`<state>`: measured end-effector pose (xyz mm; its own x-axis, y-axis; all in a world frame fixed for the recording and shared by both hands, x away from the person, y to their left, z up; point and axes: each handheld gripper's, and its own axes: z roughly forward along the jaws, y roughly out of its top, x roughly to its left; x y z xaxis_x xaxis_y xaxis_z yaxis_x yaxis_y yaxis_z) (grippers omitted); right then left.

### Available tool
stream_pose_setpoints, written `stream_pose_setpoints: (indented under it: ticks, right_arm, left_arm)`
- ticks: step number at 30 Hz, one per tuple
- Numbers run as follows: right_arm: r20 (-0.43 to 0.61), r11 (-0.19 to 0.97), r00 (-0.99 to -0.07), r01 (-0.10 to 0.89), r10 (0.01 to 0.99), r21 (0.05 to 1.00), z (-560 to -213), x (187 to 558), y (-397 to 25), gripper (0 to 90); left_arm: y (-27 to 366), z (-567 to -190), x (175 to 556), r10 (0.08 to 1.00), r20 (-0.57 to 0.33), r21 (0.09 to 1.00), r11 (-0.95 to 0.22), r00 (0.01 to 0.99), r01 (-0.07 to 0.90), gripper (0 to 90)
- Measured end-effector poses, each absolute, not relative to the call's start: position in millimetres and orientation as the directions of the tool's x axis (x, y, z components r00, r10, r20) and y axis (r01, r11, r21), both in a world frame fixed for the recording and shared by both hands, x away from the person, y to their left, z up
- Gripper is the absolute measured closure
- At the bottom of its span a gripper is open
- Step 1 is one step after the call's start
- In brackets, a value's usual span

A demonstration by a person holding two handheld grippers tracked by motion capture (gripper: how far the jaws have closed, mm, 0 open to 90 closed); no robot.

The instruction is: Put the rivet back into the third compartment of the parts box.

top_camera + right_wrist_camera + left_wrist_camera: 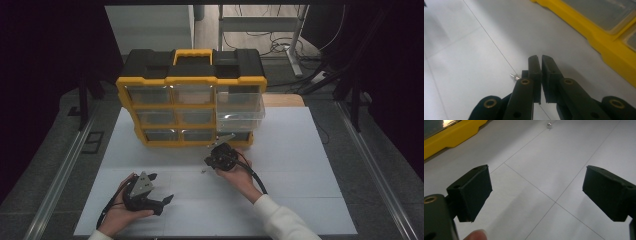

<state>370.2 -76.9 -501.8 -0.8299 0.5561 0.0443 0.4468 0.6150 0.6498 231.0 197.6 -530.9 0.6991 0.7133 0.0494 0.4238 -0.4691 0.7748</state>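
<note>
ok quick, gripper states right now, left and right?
Left gripper: open, holding nothing.
Right gripper: shut, nothing visible between the jaws; small metal screw lies beside it.

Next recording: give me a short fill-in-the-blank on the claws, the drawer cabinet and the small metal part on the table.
1. The left claw has its jaws wide ____.
2. The right claw has its jaws ____, next to a small metal part lying on the table.
3. On the yellow drawer cabinet, the clear drawer pulled out is in the ____ column as the high view shows it.

Missing words: open; shut; right
</note>
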Motion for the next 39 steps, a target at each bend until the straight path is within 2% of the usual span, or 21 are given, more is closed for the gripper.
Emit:
stream_pose_setpoints:
  ticks: [39]
  right_arm:
    - [0.066,0.534,-0.866,0.364,0.496,0.764,-450.5,342.3,-79.8,86.5]
  left_arm:
    - [197.9,-530.4,231.0,0.714,0.052,0.776,-0.469,0.698,0.421,9.1]
